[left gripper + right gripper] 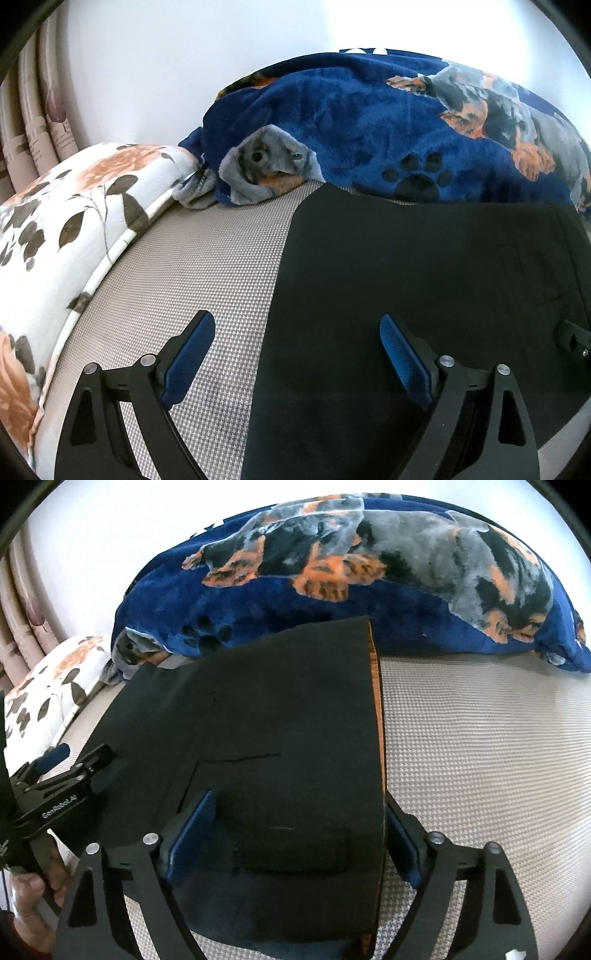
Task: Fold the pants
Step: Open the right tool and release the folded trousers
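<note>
Black pants (424,280) lie folded flat on a beige woven mattress (192,266). My left gripper (295,332) is open and hovers over the pants' left edge, one blue pad (192,350) above the mattress and the other above the cloth. In the right wrist view the pants (288,709) show an orange stripe (377,716) along their right edge. My right gripper (299,805) is open low over the near end of the pants. The cloth lies between its fingers, and the pads do not press on it. The left gripper (74,764) shows at the left of that view.
A blue plush blanket with dog and paw prints (369,122) is heaped along the wall behind the pants. A white floral pillow (66,229) lies at the left, with curtains (33,122) beyond. A person's hand (33,904) holds the left gripper. Bare mattress (480,760) stretches to the right.
</note>
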Motion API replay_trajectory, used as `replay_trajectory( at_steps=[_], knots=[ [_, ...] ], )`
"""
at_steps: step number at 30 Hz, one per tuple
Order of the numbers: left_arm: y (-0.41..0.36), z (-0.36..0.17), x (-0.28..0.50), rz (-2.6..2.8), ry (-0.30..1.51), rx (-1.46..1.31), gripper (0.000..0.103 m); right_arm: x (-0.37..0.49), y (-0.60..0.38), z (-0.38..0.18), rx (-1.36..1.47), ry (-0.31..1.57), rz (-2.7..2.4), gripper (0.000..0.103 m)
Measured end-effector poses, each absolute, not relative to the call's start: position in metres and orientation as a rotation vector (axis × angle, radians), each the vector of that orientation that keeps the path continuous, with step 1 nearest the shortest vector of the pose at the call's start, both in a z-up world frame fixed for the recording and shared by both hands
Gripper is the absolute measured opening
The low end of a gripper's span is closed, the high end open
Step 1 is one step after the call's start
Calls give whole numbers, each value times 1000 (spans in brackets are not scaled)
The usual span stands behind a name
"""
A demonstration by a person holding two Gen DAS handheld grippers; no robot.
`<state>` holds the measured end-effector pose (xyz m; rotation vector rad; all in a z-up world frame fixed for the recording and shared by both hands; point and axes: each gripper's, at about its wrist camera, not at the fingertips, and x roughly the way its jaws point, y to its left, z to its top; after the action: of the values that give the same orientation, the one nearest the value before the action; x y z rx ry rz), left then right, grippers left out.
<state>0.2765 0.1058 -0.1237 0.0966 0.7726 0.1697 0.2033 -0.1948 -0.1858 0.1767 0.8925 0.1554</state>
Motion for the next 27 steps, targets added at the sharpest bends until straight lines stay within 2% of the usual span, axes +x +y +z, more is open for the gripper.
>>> replay_trajectory(
  at_steps=[6, 15, 27],
  knots=[
    [105, -123, 278, 171, 770, 94, 91, 204, -191, -187, 144, 899, 112, 93],
    [107, -121, 275, 173, 761, 93, 91, 206, -187, -187, 109, 901, 72, 101],
    [106, -121, 275, 174, 759, 92, 91, 208, -185, -190, 103, 914, 65, 102]
  ],
)
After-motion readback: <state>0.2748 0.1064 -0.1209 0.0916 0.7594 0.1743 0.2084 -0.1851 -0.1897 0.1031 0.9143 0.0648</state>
